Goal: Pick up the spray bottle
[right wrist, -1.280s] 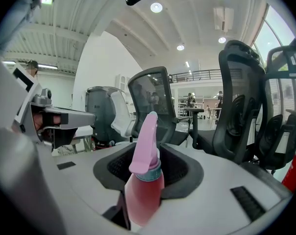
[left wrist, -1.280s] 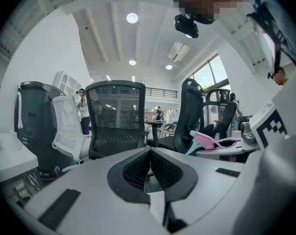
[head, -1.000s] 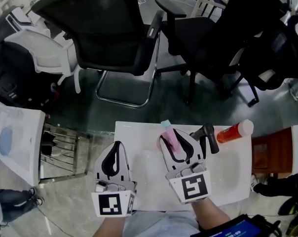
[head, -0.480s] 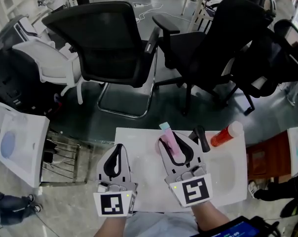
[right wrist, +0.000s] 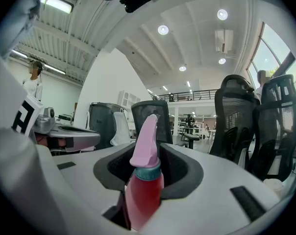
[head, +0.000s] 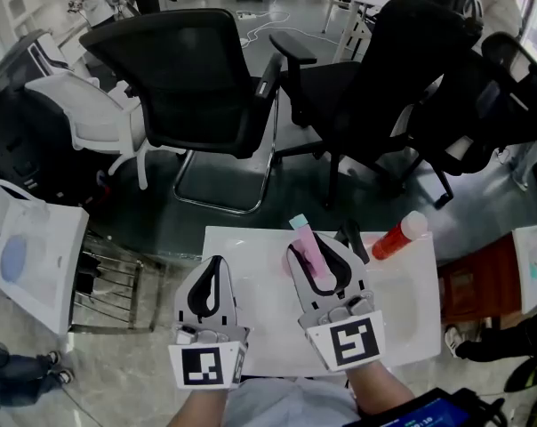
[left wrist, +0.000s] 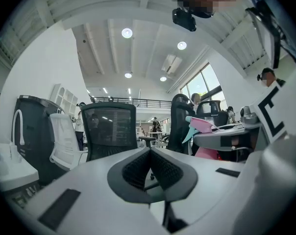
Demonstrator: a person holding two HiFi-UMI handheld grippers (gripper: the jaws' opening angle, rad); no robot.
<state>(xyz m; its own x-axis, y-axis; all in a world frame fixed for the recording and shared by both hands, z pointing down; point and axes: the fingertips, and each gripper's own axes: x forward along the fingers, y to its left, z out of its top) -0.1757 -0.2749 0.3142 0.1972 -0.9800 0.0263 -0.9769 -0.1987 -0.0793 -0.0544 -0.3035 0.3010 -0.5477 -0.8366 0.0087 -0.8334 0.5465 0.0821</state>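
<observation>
Right hand-held gripper [head: 319,254]: clenched on the pink spray bottle [right wrist: 144,187], pads against its body, nozzle head poking out past the jaw tips. Bottle held clear above the white bench [head: 264,320], pointing away toward the black office chairs [head: 197,78].

Left hand-held gripper [head: 213,265]: jaw tips together, nothing between them, just beside the right.

Red bottle [head: 395,238] with a white cap lies on the bench's far right corner.
</observation>
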